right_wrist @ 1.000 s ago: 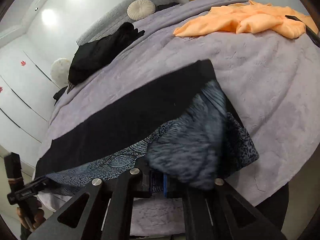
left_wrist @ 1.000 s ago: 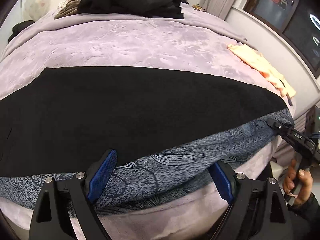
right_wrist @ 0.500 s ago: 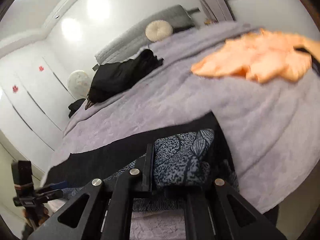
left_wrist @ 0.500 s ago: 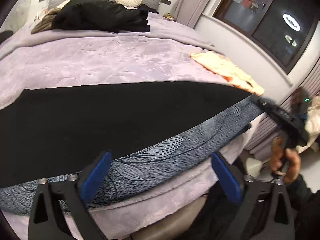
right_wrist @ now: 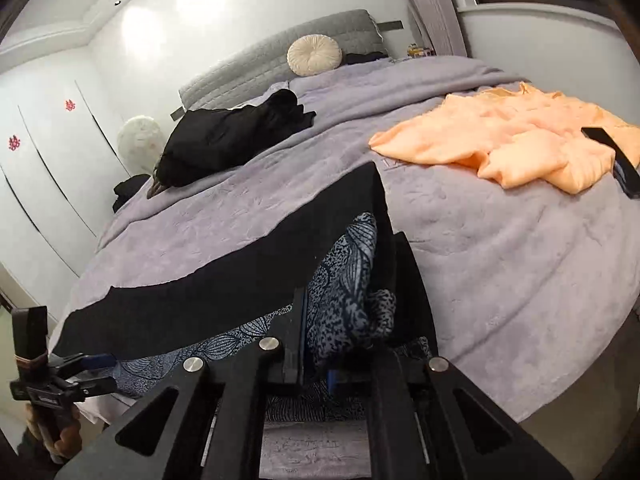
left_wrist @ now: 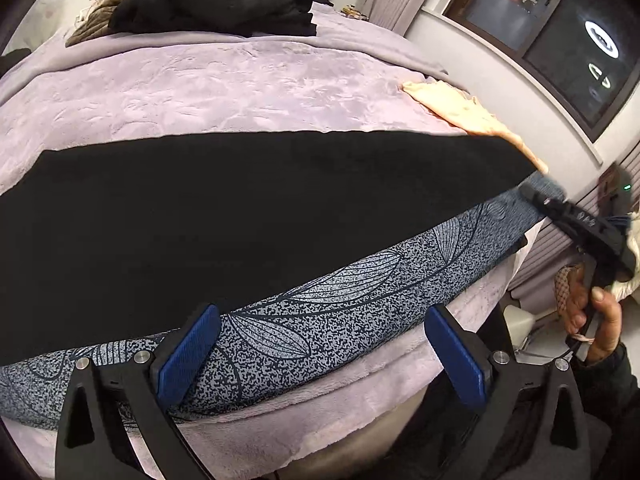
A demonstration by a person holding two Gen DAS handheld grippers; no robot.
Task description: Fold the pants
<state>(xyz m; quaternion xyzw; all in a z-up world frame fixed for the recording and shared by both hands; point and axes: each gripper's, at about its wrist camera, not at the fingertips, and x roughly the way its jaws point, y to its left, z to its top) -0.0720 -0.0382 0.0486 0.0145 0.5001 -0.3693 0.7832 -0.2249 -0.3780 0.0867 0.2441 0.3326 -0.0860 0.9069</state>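
- Black and blue leaf-print pants [left_wrist: 248,216] lie stretched across your lilac blanket [left_wrist: 224,92].
- Your left gripper [left_wrist: 320,356] has just opened wide, empty.
- Your right gripper [right_wrist: 320,344] pinches the pants' end.

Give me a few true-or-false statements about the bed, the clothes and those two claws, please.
1. The right claw is clamped on the patterned pants. True.
2. The left claw grips the pants too. False: its jaws have just opened wide and hold nothing.
3. An orange garment lies on the bed. True.
4. The round cushion sits on the pants. False: it rests by the headboard.
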